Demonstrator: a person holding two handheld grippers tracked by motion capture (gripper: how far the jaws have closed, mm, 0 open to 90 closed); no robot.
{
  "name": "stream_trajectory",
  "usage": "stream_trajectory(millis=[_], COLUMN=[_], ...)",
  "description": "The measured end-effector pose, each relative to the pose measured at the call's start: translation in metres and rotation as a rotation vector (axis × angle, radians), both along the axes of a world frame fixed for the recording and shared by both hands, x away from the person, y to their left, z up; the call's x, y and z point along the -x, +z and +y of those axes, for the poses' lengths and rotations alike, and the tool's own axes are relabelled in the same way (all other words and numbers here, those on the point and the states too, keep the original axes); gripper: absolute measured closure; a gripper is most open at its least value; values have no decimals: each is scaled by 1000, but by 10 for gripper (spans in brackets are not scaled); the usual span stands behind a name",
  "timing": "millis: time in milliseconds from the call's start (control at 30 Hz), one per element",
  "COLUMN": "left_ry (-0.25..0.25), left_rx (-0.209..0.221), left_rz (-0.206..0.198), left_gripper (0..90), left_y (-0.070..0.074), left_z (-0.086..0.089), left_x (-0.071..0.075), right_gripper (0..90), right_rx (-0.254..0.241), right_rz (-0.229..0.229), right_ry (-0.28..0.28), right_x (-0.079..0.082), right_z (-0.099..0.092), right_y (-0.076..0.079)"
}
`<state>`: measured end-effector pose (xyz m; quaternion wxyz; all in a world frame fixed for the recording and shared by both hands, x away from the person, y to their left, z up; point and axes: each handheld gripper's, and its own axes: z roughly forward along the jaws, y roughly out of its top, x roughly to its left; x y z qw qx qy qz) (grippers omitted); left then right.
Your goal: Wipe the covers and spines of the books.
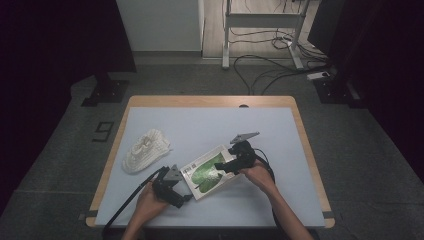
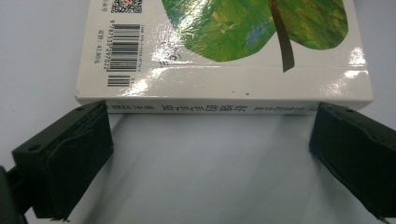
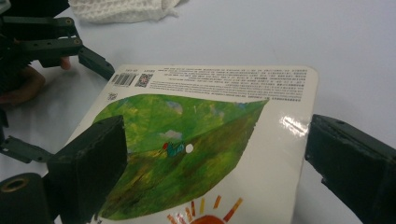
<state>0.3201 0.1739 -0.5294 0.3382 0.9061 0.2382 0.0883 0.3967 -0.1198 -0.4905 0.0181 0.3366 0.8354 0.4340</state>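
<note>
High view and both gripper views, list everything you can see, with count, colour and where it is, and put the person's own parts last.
Table: one, pale blue-grey top with a wooden edge, centre of the high view.
Book: one, white cover with a green leaf picture, lying flat near the table's front, between the two grippers; barcodes on the cover.
Mesh bag: one, white, crumpled, on the table's left part.
Cables: several, dark, on the floor beyond the table.
Metal frame: one, pale, on the floor at the back.
Left gripper: one, black, jaws open at the book's spine edge.
Right gripper: one, black, jaws open above the book's cover.
Hands: two, entering from the bottom, each holding a gripper.
</note>
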Motion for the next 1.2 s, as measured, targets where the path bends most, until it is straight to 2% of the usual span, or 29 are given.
stream_trajectory(millis=[367,400,433,533,600,633,667,767,833,867,900,1033,1200], left_ry=[1,1,1,1,1,1,1,1,1,0,0,3,11], left_rx=[1,1,1,1,1,1,1,1,0,-2,-2,-3,-7], left_rz=[0,0,0,0,0,1,0,0,0,1,1,3,3], left_gripper=[0,0,0,0,0,0,0,0,0,0,0,0,0], left_y=[0,0,0,0,0,0,0,0,0,0,0,0,1], left_z=[0,0,0,0,0,0,0,0,0,0,0,0,0], left_x=[0,0,0,0,0,0,0,0,0,0,0,1,1], right_gripper=[61,113,113,124,128,131,138,158,211,284,284,444,525], right_rx=[-38,-67,-67,-51,-48,-34,8,27,47,54,54,70,70], right_rz=[17,48,48,20,22,19,11,10,3,-1,-1,14,24], right_ry=[-6,39,39,42,48,53,64,91,116,127,127,155,180], right_x=[13,15,15,20,19,18,14,10,5,2,2,-2,-2], right_z=[-8,-9,-9,-8,-8,-8,-8,-9,-11,-13,-13,-17,-21], right_y=[5,5,5,8,9,9,8,9,10,13,13,18,23])
